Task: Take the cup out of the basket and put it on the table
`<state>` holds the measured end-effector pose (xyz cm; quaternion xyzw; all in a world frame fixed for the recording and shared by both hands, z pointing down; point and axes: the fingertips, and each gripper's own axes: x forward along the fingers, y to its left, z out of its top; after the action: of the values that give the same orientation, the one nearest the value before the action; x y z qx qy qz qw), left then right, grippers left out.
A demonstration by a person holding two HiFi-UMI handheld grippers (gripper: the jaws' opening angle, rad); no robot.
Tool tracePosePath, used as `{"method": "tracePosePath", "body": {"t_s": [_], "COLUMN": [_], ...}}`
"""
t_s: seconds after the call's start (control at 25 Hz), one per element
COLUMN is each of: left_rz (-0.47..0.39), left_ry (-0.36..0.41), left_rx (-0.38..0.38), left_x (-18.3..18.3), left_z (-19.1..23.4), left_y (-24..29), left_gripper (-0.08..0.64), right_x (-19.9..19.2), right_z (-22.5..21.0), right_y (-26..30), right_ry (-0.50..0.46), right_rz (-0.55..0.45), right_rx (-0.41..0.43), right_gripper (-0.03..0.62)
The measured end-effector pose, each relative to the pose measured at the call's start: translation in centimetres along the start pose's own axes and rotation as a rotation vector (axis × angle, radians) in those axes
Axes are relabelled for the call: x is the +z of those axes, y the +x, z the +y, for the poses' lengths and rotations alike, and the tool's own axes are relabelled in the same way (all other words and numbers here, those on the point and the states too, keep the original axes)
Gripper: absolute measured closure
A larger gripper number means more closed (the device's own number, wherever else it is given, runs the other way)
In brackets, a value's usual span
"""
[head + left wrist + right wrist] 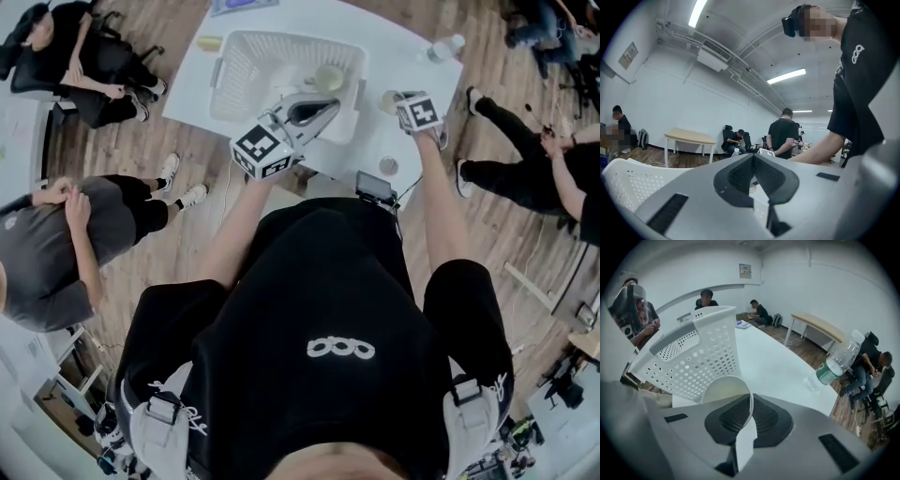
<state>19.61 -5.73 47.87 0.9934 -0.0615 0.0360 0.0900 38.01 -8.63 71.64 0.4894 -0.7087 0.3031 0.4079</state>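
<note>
The table (398,37) is taken up by the basket (246,66). Over its near rim the left gripper (753,157) is held, pressed together, empty. A bottle (836,362) is seen at the far corner. Just outside the basket wall, the cup (724,390) is pinched by its rim in the right gripper (749,401).

We're wearing a black short-sleeved tee (319,281) with a little white linked-rings logo (340,349), plus pale grey straps (161,412) with buckles on both shoulders and a black headset (789,22). The left gripper (328,104) and right gripper (397,100) are light grey shells with black ribbed pads (766,418). Each one has a cube (262,150) with black-and-white square markers.
</note>
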Motion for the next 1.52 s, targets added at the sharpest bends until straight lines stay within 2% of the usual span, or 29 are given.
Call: {"method": "tracePosePath", "body": {"t_s": [0.36,1.12,1.52], "left_rz": [0.011,0.012,0.012], "left_ry": [-0.022,-0.018,-0.023], "left_rx": [0.075,0.107,0.125], "left_x": [-0.8,-0.7,-0.8], "left_z": [0.4,2.1,2.5], "left_y": [-2.0,-3.0,-3.9], "left_gripper": [0.552,0.552,0.552], "right_x": [-2.9,-3.8,-4.8], "right_z": [-1.3,-2.4,-3.1], "right_y": [4.6,4.7,4.2], "right_ry": [0.028,0.124,0.137], "right_rz": [0.106,0.096,0.096], "right_rx": [0.023,0.044,0.037], "right_gripper": [0.558,0.557,0.547]}}
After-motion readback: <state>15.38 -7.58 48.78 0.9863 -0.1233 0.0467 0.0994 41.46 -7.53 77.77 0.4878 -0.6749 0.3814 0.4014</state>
